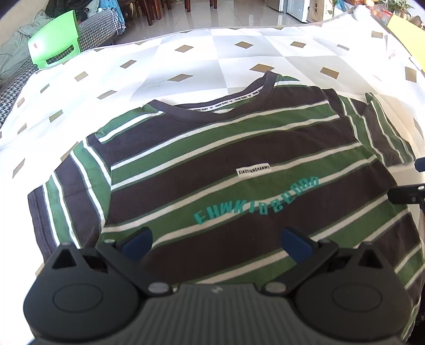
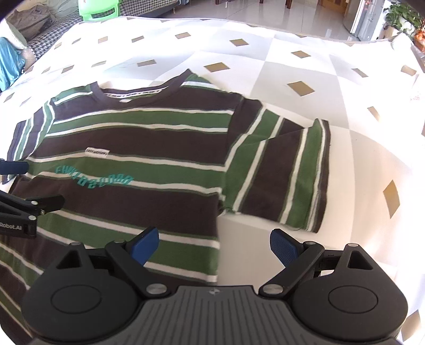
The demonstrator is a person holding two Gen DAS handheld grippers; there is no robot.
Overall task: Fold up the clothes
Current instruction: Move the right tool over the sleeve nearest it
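Note:
A striped T-shirt (image 1: 212, 148) in brown, green and white lies flat, front up, with teal lettering on the chest and its collar at the far side. My left gripper (image 1: 216, 242) hovers open over the shirt's lower chest, nothing between its blue pads. In the right wrist view the same T-shirt (image 2: 148, 143) spreads out, its right sleeve (image 2: 289, 172) lying on the cloth. My right gripper (image 2: 213, 246) stands open above the shirt's right side edge, empty. Part of the right gripper shows at the right edge of the left view, and the left gripper at the left edge of the right view.
A white tablecloth (image 1: 159, 61) with tan diamonds covers the table (image 2: 318, 79) all around the shirt. A green plastic chair (image 1: 54, 39) and a houndstooth sofa (image 1: 98, 29) stand beyond the far left edge. Potted plants (image 2: 403, 13) and a tiled floor lie beyond the far edge.

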